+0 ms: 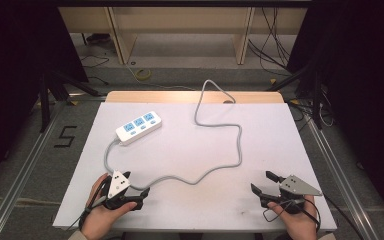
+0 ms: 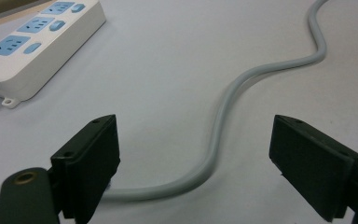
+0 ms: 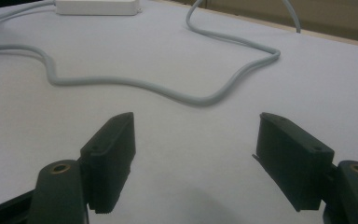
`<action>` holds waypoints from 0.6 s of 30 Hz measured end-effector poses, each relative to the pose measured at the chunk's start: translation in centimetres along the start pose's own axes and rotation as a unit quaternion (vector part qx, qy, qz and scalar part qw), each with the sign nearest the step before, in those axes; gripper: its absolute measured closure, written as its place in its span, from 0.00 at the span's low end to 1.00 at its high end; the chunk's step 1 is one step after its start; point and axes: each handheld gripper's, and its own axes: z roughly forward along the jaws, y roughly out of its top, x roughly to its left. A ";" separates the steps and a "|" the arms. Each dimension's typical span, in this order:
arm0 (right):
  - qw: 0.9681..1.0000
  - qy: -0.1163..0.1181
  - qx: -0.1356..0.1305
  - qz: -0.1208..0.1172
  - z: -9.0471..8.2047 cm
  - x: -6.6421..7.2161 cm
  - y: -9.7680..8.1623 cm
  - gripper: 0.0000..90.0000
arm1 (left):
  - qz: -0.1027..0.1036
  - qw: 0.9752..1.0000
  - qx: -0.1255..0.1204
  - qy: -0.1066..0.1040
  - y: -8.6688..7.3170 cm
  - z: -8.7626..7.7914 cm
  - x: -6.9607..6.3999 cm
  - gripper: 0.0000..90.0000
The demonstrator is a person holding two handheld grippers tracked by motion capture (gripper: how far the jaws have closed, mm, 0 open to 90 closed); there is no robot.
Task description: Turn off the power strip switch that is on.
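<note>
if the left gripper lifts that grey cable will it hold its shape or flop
The grey cable lies in loose curves, so it would probably sag either side of the left gripper. Its smooth round jacket may slip. The power strip would likely anchor one end.

cable (image 1: 220,90): far end drops behind table edge | power strip (image 2: 32,44): cut by frame edge

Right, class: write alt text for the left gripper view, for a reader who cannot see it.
Open black tongs frame a grey cable snaking across a white table; one end passes behind the left-hand jaw. A white power strip with blue sockets lies at upper left.
</note>
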 end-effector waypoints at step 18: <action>1.000 0.000 0.000 -0.002 -0.1 0.1 0.0 0.32 | -0.042 0.996 0.006 0.074 0.6 -1.0 2.1 0.60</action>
